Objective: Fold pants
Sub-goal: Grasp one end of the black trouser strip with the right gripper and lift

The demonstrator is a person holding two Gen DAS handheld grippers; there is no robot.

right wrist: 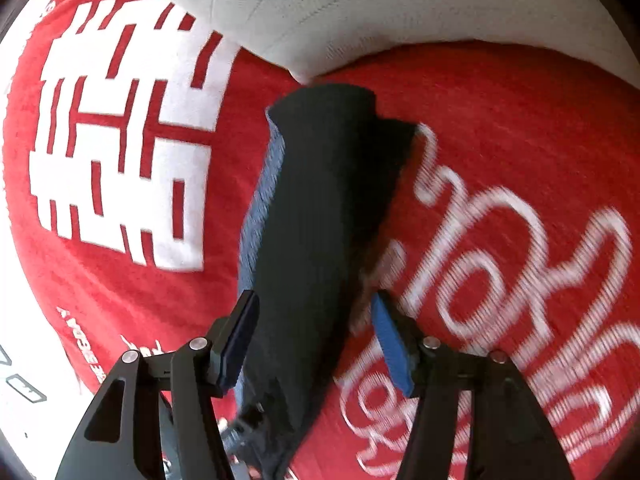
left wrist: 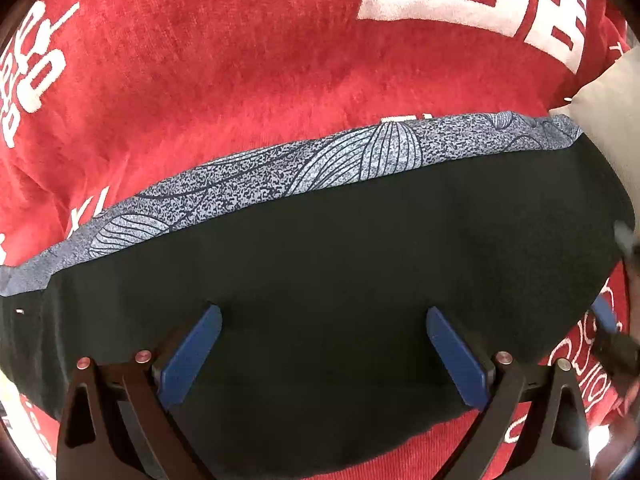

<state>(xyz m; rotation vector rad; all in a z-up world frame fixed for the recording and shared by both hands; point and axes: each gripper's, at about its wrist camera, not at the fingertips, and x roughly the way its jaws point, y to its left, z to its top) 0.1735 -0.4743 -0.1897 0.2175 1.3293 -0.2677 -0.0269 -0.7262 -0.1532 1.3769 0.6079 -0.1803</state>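
Blue pads of my left gripper sit closest in the left wrist view, spread wide and pointing steeply down over the pants, with nothing between them that I can call a grip; whether the tips touch the cloth I cannot tell. Those pants are dark, already folded into a long narrow band, and a strip of grey patterned lining shows along the far edge. They lie on a red blanket with white lettering, which seems to cover a bed rather than a desk.

Moving right, a pale pillow touches the far right end of the pants. My right gripper straddles the near end of the band, half open; its pads stand either side of the cloth and do not press it, so I count it as released.

I judge the lengthwise fold done and laid flat. What I think remains is at least one crosswise fold, end to end, then smoothing.
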